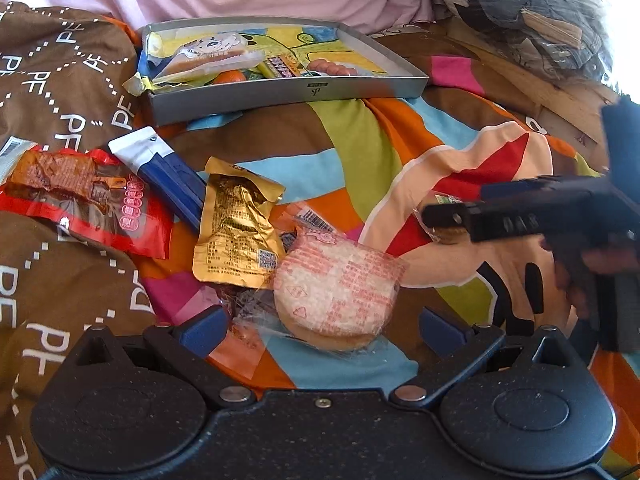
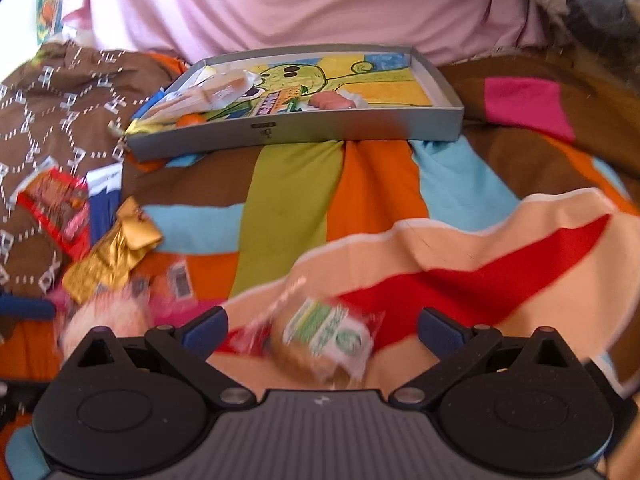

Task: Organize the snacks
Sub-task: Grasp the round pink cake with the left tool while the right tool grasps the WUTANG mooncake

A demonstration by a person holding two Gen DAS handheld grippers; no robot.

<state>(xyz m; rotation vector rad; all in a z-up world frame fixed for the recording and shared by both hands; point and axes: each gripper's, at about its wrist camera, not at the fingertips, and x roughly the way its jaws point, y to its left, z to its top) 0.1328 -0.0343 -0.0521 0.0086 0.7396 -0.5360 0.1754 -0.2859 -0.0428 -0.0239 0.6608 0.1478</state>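
A round pale cake in clear wrap with pink print (image 1: pixel 336 296) lies on the patchwork blanket, between the wide-apart fingers of my left gripper (image 1: pixel 322 330), which is open. A small snack with a green and white label (image 2: pixel 328 336) lies blurred between the spread fingers of my right gripper (image 2: pixel 322 330), also open. In the left wrist view the right gripper (image 1: pixel 440 216) reaches in from the right over that labelled snack (image 1: pixel 446 200). A grey shallow box (image 1: pixel 288 94) at the back holds several snacks on a cartoon liner.
A gold foil packet (image 1: pixel 236 228), a blue and white packet (image 1: pixel 168 172) and a red packet (image 1: pixel 80 204) lie left of the cake. The gold packet (image 2: pixel 108 256) shows at the left in the right wrist view. Pink cloth hangs behind the box (image 2: pixel 300 132). Clutter sits at the far right.
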